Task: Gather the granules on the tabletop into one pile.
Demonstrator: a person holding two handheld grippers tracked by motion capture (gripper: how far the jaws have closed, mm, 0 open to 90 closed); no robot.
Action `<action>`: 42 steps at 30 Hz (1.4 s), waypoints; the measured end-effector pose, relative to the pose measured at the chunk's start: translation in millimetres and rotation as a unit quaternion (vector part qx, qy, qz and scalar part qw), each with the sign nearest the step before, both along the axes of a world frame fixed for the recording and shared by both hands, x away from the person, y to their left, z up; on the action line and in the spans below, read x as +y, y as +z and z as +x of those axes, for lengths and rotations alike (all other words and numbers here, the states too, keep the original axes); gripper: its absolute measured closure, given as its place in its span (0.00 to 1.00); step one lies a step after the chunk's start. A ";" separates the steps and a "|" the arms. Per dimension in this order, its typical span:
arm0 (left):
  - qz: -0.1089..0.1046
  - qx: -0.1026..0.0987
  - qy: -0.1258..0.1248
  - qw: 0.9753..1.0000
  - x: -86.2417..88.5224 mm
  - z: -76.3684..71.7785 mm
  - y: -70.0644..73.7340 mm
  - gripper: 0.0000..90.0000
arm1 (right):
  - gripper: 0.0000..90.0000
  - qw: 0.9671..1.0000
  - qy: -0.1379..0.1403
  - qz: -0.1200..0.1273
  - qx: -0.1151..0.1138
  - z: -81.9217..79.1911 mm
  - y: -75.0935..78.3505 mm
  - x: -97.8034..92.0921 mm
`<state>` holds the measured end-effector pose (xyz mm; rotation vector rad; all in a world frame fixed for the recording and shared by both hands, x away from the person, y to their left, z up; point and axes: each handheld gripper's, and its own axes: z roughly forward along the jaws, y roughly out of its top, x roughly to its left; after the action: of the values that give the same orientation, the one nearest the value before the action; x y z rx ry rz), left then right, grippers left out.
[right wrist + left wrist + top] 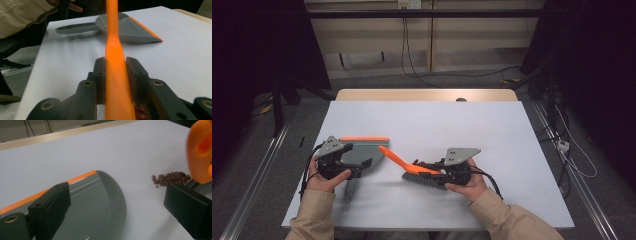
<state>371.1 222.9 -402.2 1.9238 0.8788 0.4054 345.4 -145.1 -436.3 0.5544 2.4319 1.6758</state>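
Orange plastic sits pinched between the black jaws of my right gripper (115,72): it is the handle of the brush (404,164), whose dark bristles rest on the white surface (437,120) just beside that gripper. My left gripper (117,205) hangs with its jaws spread wide over the grey dustpan (100,202), gripping nothing. That dustpan lies flat to the left of the brush, orange lip turned away from me, pan bare inside. Small dark red beans (171,178) lie heaped on the surface between dustpan and brush, outside the pan.
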 end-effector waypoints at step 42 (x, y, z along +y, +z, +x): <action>-0.001 0.000 -0.012 1.000 -4.5 -3.0 -0.3 0.08 | 0.79 0.972 -0.233 -0.031 -0.006 0.3 2.2 -57.7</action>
<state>368.1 218.4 -402.5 1.9318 0.8553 0.3899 345.7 -202.7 -434.1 1.0064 2.1148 1.3949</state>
